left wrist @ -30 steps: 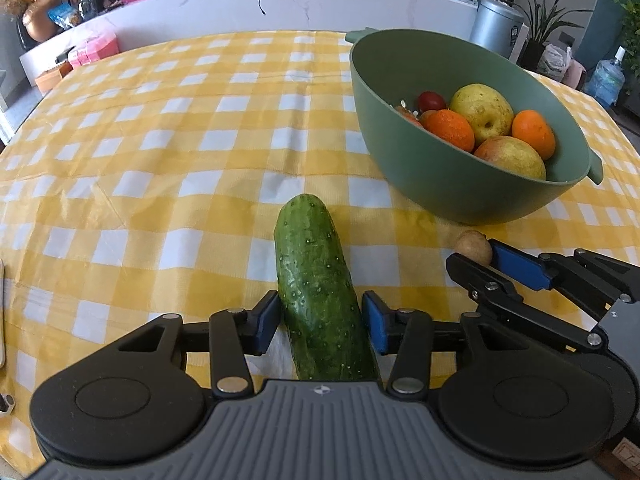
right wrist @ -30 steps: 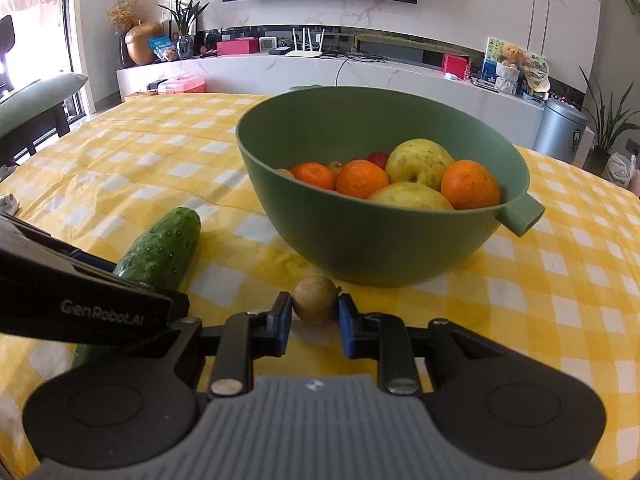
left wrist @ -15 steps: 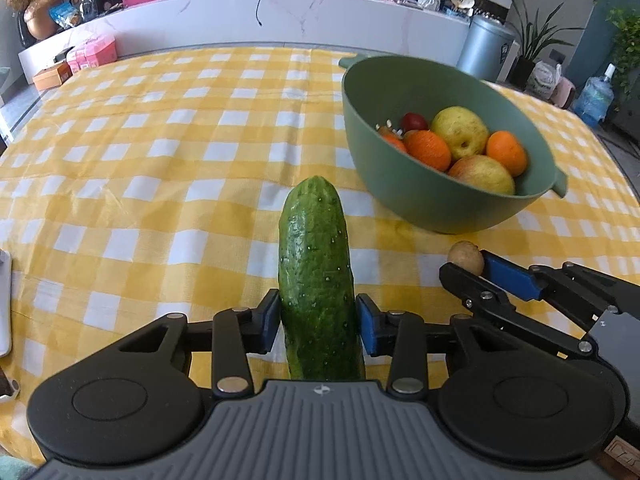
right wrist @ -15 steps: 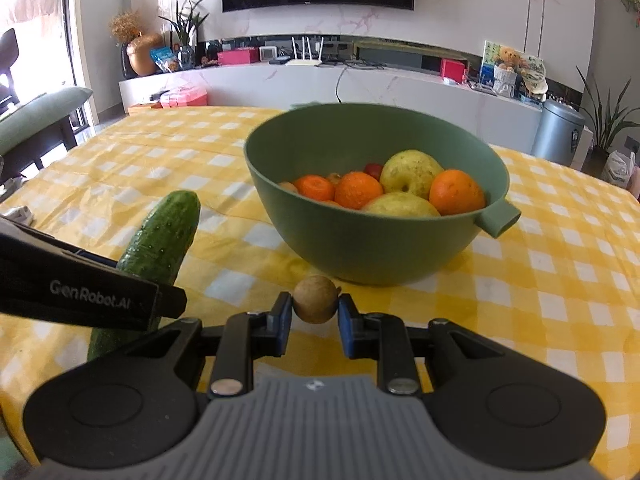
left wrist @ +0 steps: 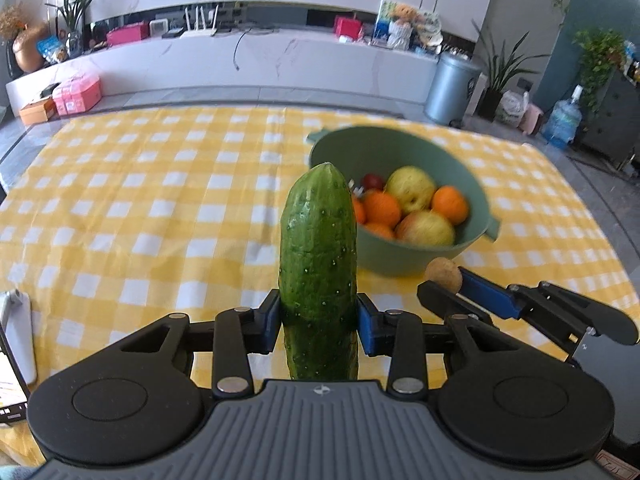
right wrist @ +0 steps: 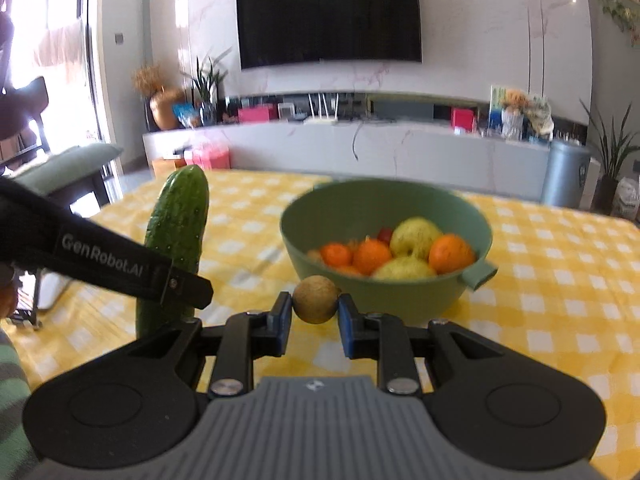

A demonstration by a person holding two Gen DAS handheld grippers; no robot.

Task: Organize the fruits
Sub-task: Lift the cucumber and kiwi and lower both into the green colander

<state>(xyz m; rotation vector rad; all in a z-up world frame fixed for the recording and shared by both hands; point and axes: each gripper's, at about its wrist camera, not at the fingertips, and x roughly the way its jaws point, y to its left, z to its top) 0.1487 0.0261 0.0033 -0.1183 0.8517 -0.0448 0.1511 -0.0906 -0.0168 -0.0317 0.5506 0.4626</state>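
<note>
My left gripper [left wrist: 318,322] is shut on a dark green cucumber [left wrist: 318,264] and holds it above the yellow checked table, its tip pointing away. The cucumber also shows in the right wrist view [right wrist: 176,236]. My right gripper [right wrist: 314,316] is shut on a small round brown fruit [right wrist: 315,299], also lifted; the fruit shows in the left wrist view [left wrist: 443,274] to the right of the cucumber. A green bowl [left wrist: 400,264] [right wrist: 400,296] with oranges, apples and a small red fruit stands ahead of both grippers.
The yellow checked tablecloth [left wrist: 160,208] covers the table. A white object [left wrist: 18,336] lies at the table's left edge. Behind the table are a white counter with boxes, a grey bin [left wrist: 450,84] and potted plants.
Both grippers have risen from the table with their loads. The cucumber and the small brown fruit have left the cloth, and the bowl now looks lower and farther away.
</note>
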